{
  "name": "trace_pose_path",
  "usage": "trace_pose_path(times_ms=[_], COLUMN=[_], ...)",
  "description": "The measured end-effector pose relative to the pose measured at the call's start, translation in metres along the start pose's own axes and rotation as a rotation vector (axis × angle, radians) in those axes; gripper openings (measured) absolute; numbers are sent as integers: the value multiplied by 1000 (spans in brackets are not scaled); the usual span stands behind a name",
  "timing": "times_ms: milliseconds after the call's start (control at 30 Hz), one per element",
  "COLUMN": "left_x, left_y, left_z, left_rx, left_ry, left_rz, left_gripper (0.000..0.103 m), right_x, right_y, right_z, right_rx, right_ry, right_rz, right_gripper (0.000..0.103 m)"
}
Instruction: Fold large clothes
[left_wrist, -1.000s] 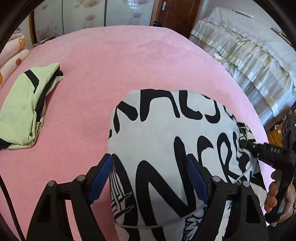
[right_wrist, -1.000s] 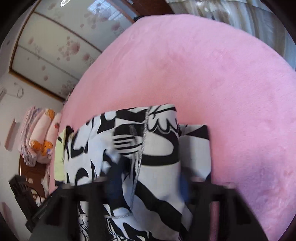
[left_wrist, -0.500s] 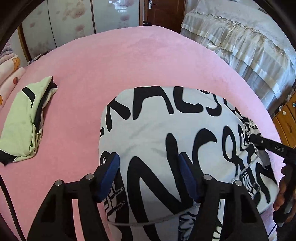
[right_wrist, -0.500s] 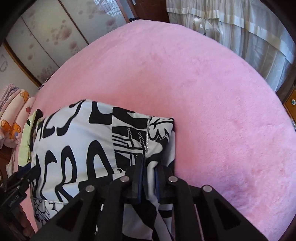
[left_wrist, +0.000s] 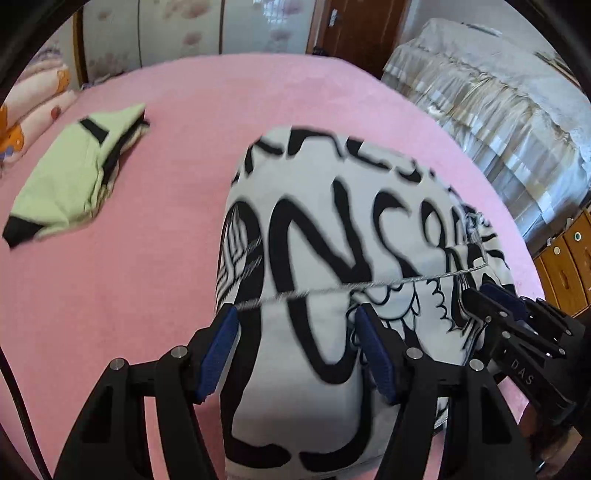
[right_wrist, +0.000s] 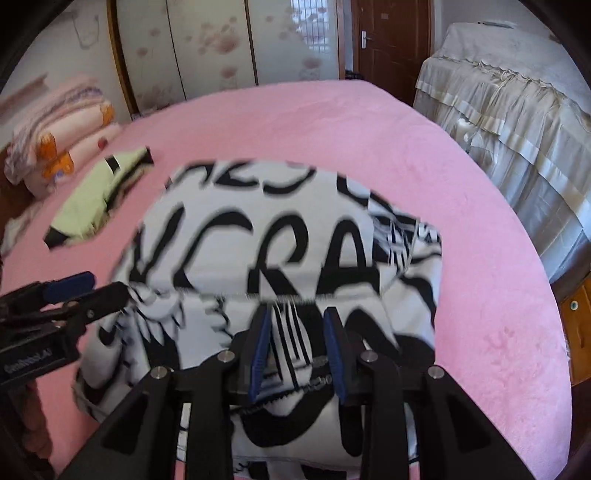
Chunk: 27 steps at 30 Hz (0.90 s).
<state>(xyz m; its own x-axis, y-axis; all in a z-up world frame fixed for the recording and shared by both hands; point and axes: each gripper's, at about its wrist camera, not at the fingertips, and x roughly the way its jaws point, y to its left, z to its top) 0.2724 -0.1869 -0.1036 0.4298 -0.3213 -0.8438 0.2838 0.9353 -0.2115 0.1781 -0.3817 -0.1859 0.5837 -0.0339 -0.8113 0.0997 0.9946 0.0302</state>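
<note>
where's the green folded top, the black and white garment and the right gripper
green folded top (left_wrist: 70, 184), left wrist view, on its flat upper panel
black and white garment (right_wrist: 258, 236), right wrist view, on the lettered top layer
right gripper (right_wrist: 297, 350), right wrist view, midway between its blue pads

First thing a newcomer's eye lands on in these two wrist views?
The white garment with bold black lettering, folded into a block at the middle of the pink bed cover, grabs attention first. The left gripper and right gripper both hover open over its near edge; the right's jaws have just been opening, cloth showing between them. A folded light-green garment lies apart at the far left.
</note>
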Motion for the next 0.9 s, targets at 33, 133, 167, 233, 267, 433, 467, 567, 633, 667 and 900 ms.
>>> trace_pose_path(times_ms=[33,133,167,233,267,433,467,567,633,667,900], left_x=[2,3,4,5,4,7,7,6,5,5,1], left_y=[3,12,14,17,17,15,15,14,13,13,11], left_z=[-3,-8,-9,-10,-12,-11,-12,-12,-13,-13,-19], left_rx=[-15,-44,-49,-55,-58,-61,-62,-61,-59,-57,-60], left_ry=[2,9,12,12,11,10,12,17,20,23,60], left_rz=[-11,-44,-48,-49,-49,-42,-41,-35,-31,-29,-24], left_gripper=[68,71,72,73,73,73,73,74,74,74,75], right_x=[3,-3,-6,-14,-18,-23,-23,-24,-22,-22,-25], right_y=[-3,-32,-44,-61,-68,-85,-85,-83,-84,-82,-86], right_z=[-6,-18,-21,-28,-31,-42,-44,-46,-46,-46,-46], right_rx=[-2,26,54,83,93,151,155,171,174,173,176], right_ry=[12,-5,-3,-2,1,25,31,26,23,24,33], right_rz=[-24,-100,-93,-141,-182,-165,-163,-159,-162,-168,-175], right_gripper=[26,9,9,11,15,20,20,20,20,20,20])
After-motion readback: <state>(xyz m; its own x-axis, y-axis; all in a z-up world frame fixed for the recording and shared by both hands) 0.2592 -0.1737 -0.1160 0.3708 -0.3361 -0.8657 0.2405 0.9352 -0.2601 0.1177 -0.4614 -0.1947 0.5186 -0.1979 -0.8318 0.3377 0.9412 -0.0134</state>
